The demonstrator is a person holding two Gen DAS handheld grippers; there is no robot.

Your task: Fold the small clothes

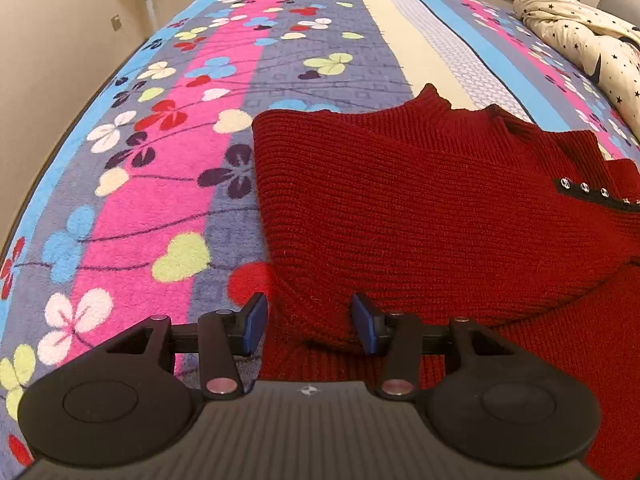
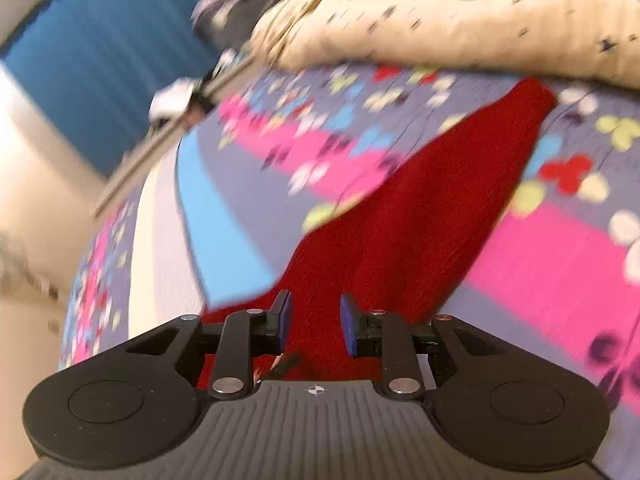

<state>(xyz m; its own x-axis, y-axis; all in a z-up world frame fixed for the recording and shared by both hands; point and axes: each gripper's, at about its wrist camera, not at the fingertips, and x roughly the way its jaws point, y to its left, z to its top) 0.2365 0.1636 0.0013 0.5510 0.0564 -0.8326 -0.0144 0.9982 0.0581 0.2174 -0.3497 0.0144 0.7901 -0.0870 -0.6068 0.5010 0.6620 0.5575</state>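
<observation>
You are only starting: the red sweater (image 1: 420, 208) is lying mostly flat on the bed (image 1: 160, 160), 1 sleeve (image 2: 440, 184) outstretched. The left gripper (image 1: 309, 322) and right gripper (image 2: 313, 326) are hovering with jaws parted, holding nothing.

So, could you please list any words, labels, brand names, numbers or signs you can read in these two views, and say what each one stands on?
No readable text in either view.
Left gripper: a small round crosshair mark on its ribbed grey body, a symbol, not lettering.
Right gripper: the same mark.
Red knitted sweater: silver studs on a black strip, no wording.
Right wrist view: too blurred to read anything.
</observation>
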